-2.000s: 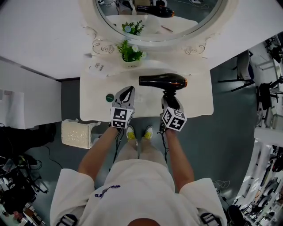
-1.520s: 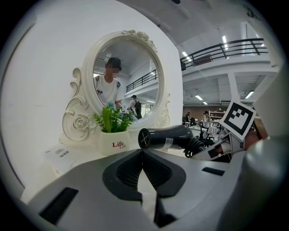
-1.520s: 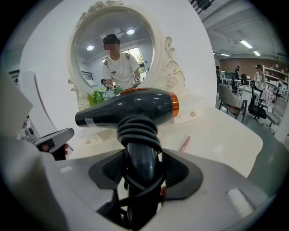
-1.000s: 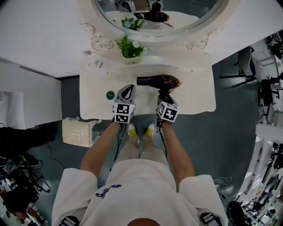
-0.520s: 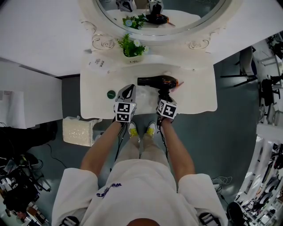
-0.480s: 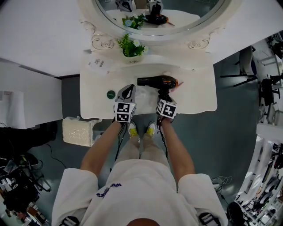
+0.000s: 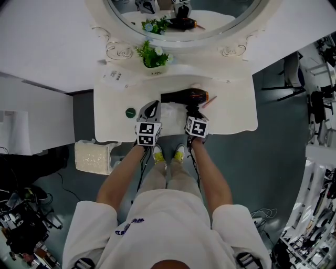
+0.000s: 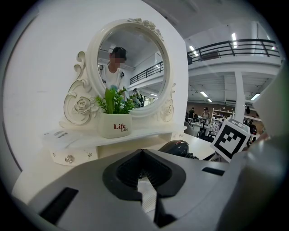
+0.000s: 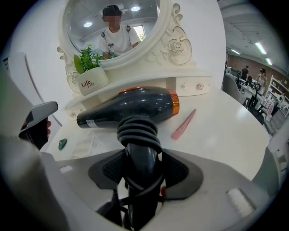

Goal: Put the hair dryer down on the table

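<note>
The right claw (image 9: 142,170) grips the hair dryer (image 9: 131,106) by its handle, the cord wound round it. The barrel lies sideways, low over the white bench (image 7: 231,116), nozzle pointing left. The left claw (image 8: 142,152) hangs shut and empty just beside. A pink stick (image 9: 184,123) lies right of the barrel, a pale sheet (image 7: 170,111) between the claws and a green disc (image 7: 130,112) further left. A potted plant (image 7: 153,54) and an oval mirror (image 7: 184,16) stand behind. Compared with two seconds ago, the dryer sits lower and the stick has come into sight. Whether the barrel touches the bench cannot be told, and the handle's end is hidden in the claw
</note>
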Motion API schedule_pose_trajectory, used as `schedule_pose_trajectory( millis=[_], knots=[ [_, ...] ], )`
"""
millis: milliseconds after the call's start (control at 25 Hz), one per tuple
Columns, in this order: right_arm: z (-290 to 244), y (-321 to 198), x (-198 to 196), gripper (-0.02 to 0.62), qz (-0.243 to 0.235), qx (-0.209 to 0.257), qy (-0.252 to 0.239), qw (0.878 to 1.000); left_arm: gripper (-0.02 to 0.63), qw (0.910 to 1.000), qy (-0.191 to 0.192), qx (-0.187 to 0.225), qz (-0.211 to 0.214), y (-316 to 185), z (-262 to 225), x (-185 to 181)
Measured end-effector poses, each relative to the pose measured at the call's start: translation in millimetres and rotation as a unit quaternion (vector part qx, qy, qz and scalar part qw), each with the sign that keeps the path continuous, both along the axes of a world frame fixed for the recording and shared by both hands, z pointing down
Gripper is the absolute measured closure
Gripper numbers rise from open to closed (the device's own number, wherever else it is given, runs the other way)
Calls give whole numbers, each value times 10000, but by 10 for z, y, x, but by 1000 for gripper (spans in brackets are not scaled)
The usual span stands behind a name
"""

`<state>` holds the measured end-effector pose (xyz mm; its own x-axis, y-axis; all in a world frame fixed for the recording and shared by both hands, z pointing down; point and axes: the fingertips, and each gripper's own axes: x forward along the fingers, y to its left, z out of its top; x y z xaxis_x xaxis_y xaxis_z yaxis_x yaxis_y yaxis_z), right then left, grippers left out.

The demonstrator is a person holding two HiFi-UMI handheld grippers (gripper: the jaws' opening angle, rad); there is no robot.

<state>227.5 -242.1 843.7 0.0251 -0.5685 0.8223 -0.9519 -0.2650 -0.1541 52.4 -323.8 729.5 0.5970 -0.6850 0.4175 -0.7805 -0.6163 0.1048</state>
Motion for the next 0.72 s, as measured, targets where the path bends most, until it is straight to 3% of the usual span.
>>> schedule_pose_trajectory(
  millis=[720],
  knots=[
    [-57, -101, -16, 328, -431, -10, 58, 9991, 595, 9999, 110, -3, 9, 56, -58, 45]
  ],
)
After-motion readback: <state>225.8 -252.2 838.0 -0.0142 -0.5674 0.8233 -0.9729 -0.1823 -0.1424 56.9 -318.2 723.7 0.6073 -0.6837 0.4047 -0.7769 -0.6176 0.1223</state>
